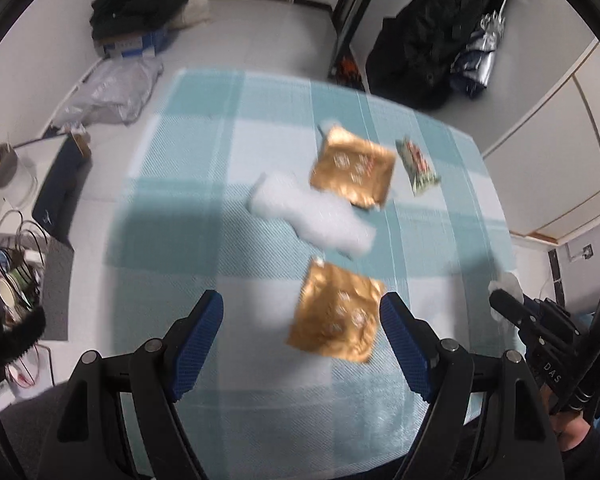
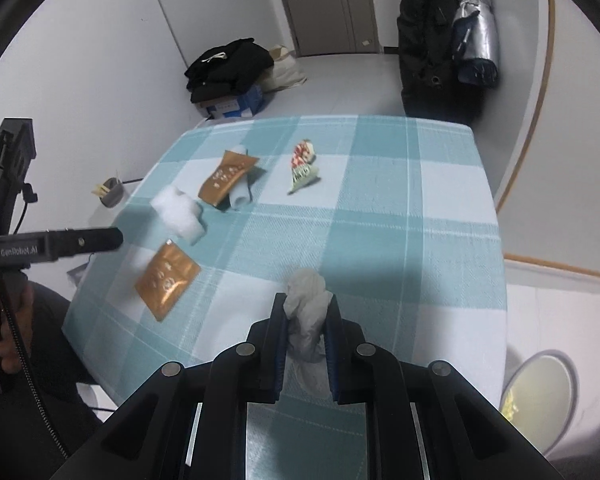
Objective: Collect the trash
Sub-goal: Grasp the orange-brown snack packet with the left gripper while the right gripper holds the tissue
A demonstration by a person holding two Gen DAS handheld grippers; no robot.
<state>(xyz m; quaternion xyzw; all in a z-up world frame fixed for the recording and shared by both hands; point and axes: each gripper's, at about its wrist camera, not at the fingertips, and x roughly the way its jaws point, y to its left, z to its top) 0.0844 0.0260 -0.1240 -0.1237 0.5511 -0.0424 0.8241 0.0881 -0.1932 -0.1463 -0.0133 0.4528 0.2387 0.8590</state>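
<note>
My right gripper (image 2: 307, 320) is shut on a crumpled white tissue (image 2: 306, 300), held just above the checked tablecloth (image 2: 400, 208). My left gripper (image 1: 302, 320) stands open above the table with nothing pinched; a gold wrapper (image 1: 336, 312) lies below, close to its right finger. Farther off lie a white wad of tissue (image 1: 312, 212), a second gold wrapper (image 1: 354, 170) and a green-red snack wrapper (image 1: 416, 166). The right wrist view shows the same near gold wrapper (image 2: 167, 278), white wad (image 2: 178, 214), far gold wrapper (image 2: 226, 178) over a white roll (image 2: 240, 196), and snack wrapper (image 2: 302, 164).
A round bin with a yellowish liner (image 2: 540, 396) stands on the floor right of the table. Black clothes on a blue box (image 2: 230, 80) lie by the far wall, a dark coat (image 2: 428, 40) hangs near the door, and cables and cups (image 1: 16, 272) clutter the floor left.
</note>
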